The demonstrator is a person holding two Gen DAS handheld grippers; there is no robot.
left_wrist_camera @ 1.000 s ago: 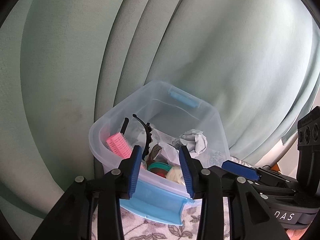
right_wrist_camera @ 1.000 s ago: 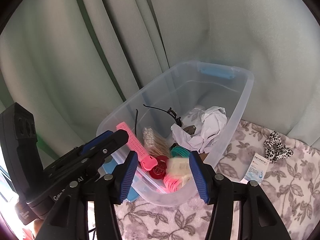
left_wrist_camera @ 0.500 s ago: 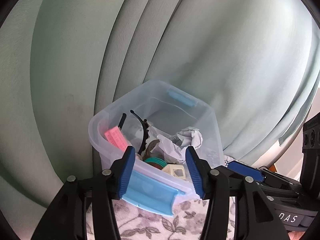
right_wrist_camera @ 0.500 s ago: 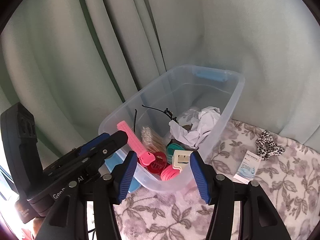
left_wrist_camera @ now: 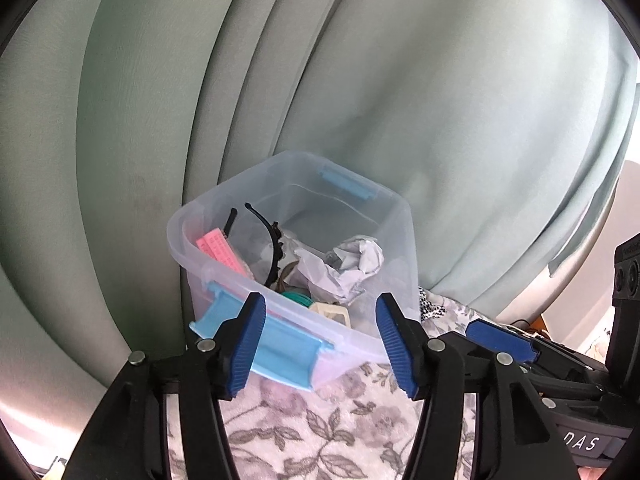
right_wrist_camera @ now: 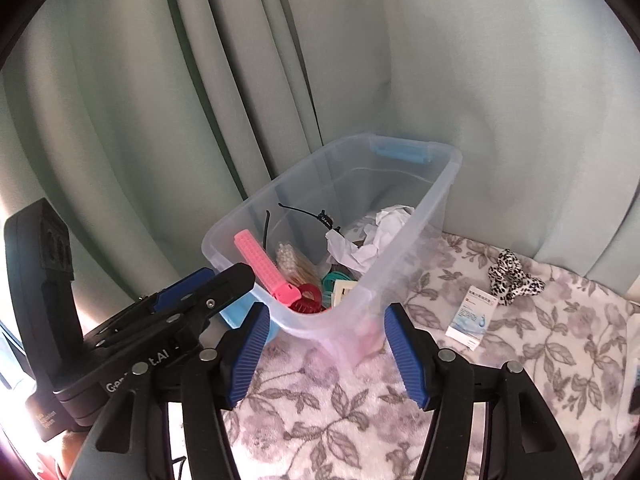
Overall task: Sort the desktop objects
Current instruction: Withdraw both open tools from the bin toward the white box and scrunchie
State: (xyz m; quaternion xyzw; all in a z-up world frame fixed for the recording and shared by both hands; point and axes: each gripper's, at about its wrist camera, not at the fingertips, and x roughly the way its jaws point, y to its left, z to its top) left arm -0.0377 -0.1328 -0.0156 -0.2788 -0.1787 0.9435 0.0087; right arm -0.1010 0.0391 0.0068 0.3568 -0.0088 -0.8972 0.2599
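A clear plastic bin (left_wrist_camera: 394,216) with blue latches stands on the flowered cloth against the curtain. Inside it lie a pink roller (left_wrist_camera: 220,250), a black headband (left_wrist_camera: 274,248), crumpled white paper (left_wrist_camera: 356,260) and a cream clip (left_wrist_camera: 332,314). My left gripper (left_wrist_camera: 320,340) hovers just before the bin's near end, its jaws opening with nothing between them. My right gripper (right_wrist_camera: 326,344) hangs before the bin's (right_wrist_camera: 440,200) near corner, jaws also opening and empty. The right wrist view adds a red clip (right_wrist_camera: 308,296) and cotton swabs (right_wrist_camera: 292,264) in the bin.
A leopard-print scrunchie (right_wrist_camera: 512,276) and a small white packet (right_wrist_camera: 472,316) lie on the cloth (right_wrist_camera: 320,420) to the right of the bin. Pale green curtains (right_wrist_camera: 160,120) hang close behind. The two grippers are side by side, nearly touching.
Both grippers have drawn back from above the bin and their jaws stand wider. The cream clip, blurred between the right fingers a second ago, now rests in the bin.
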